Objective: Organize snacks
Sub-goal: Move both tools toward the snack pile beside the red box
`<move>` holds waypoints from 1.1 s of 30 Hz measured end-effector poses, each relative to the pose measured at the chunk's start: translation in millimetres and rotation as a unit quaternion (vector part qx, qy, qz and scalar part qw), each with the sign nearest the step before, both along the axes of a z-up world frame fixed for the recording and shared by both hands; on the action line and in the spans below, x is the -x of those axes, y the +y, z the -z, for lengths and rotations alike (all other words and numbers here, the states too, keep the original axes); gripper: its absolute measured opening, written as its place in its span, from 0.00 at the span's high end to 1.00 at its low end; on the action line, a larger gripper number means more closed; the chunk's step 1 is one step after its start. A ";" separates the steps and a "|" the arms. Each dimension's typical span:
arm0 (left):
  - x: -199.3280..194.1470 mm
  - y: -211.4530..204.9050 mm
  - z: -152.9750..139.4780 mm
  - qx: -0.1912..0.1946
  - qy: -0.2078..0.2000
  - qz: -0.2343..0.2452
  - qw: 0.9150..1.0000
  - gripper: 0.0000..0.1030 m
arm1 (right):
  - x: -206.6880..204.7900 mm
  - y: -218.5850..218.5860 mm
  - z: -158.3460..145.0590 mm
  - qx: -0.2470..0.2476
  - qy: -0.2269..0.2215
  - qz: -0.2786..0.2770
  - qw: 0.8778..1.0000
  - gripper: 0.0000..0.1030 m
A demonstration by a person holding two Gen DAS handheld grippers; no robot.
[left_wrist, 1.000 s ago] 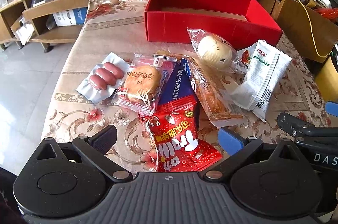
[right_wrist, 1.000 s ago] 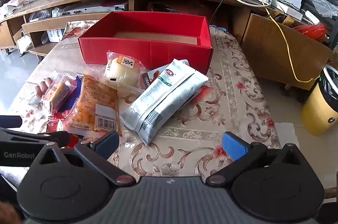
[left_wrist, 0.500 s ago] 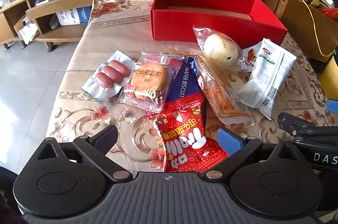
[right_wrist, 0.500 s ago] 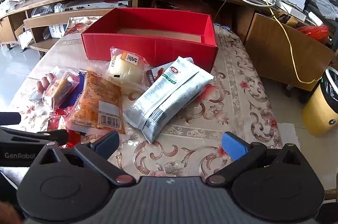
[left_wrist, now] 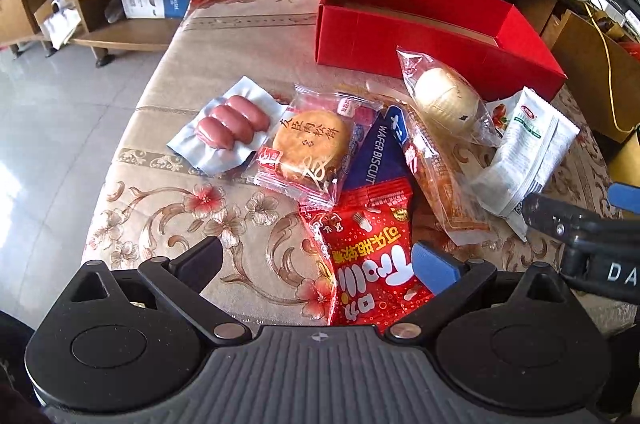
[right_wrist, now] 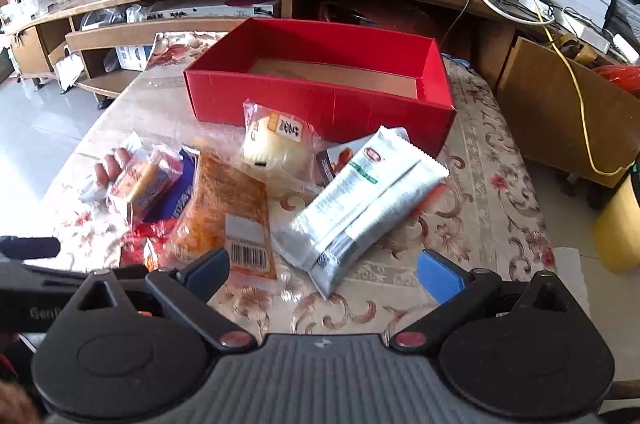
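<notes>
The left tool (left_wrist: 316, 260) hangs above the near edge of the worktop (left_wrist: 240, 35) with its fingers spread wide and nothing between them; its blue-padded fingertip (left_wrist: 434, 266) sits over the red crinkly snack bag with white lettering (left_wrist: 372, 260). The right tool (right_wrist: 324, 272) is likewise spread and empty, poised just short of the long white-and-silver foil packet (right_wrist: 360, 203) and the orange clear-wrapped slab with a barcode label (right_wrist: 228, 207). The snacks lie in a loose, overlapping heap on the floral cloth: a silver vacuum pack of three pink sausages (left_wrist: 228, 125), a round golden pastry in clear wrap (left_wrist: 310, 143), a dark blue wafer biscuit pack (left_wrist: 380, 159) and a pale bun in a clear bag (left_wrist: 444, 99). Behind them stands the open red cardboard box (right_wrist: 320, 95), holding no snacks.
</notes>
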State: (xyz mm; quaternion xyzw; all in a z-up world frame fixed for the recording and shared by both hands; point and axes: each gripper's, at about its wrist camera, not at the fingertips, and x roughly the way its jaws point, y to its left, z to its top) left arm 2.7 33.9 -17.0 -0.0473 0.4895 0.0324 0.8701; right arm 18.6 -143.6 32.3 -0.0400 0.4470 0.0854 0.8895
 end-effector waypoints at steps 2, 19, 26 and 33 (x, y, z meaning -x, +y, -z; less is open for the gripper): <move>-2.0 1.0 3.0 -0.004 0.006 -0.006 1.000 0.02 | -4.0 4.0 -1.0 -0.001 0.002 -0.006 1.000 0.09; -8.6 8.4 6.6 -0.012 0.011 -0.020 1.000 0.02 | -28.8 18.2 10.5 -0.010 0.040 -0.039 0.998 0.12; -13.5 20.9 7.5 -0.002 0.009 -0.042 0.999 0.01 | -32.1 18.5 18.7 0.009 0.054 -0.044 0.998 0.12; -15.6 18.2 8.5 -0.001 0.007 -0.039 0.999 0.02 | -32.3 20.0 20.4 0.005 0.057 -0.051 0.997 0.14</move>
